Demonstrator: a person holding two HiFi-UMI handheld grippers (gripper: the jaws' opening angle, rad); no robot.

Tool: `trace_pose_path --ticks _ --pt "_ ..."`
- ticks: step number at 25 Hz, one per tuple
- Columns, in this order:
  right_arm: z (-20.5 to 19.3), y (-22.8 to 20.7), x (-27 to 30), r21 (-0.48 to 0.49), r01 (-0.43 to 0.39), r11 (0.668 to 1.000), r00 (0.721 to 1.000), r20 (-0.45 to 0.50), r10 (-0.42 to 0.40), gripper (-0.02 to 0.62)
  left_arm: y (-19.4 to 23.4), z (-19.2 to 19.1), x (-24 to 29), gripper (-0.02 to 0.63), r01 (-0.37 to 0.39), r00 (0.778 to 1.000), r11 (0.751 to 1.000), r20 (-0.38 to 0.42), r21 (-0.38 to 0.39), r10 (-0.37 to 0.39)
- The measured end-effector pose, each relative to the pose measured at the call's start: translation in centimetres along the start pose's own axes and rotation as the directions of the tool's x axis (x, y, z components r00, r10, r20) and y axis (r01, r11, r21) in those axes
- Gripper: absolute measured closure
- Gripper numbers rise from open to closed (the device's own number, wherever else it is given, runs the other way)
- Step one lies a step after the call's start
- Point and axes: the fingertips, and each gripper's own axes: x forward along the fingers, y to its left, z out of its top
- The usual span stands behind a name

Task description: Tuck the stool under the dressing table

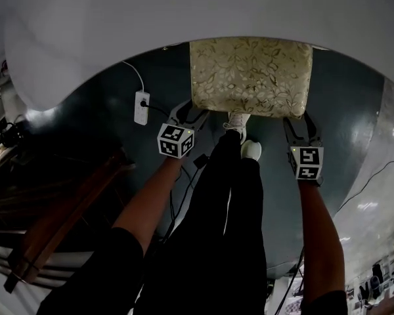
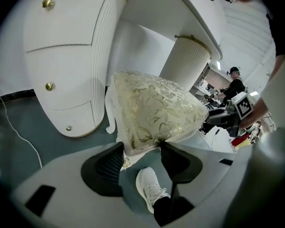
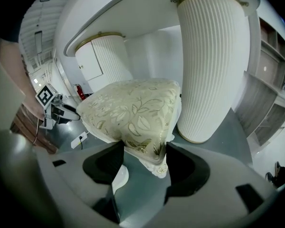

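The stool [image 1: 249, 74] has a cream cushion with a gold leaf pattern and stands half under the white dressing table [image 1: 184, 12]. My left gripper [image 1: 188, 113] holds its near left corner, and my right gripper [image 1: 298, 125] holds its near right corner. In the left gripper view the cushion [image 2: 156, 113] has its corner pinched by the left gripper [image 2: 141, 158], in front of a ribbed drawer pedestal [image 2: 66, 56]. The right gripper [image 3: 143, 158] clamps the other corner of the cushion [image 3: 133, 110], beside a ribbed pedestal [image 3: 211, 65]. The stool's legs are mostly hidden.
A white power strip [image 1: 142, 107] with its cable lies on the dark floor left of the stool. My legs and a white shoe [image 1: 251, 149] stand between the grippers. A wooden piece [image 1: 65, 222] lies at the left. A person [image 2: 235, 82] stands far off.
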Motion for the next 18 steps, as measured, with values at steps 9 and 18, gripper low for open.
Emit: trace_pose_path --ticks 9,18 --pt "0.09 -0.19 0.13 0.003 -0.010 1.000 1.000 -0.002 0.010 0.328 -0.14 0.03 0.13 0.359 0.029 0.999 1.000 -0.022 0.007 -0.029" --pt "0.27 -0.16 -0.14 -0.012 0.007 1.000 0.997 0.074 -0.006 0.328 -0.18 0.35 -0.19 0.359 0.008 1.000 1.000 0.004 0.002 -0.008"
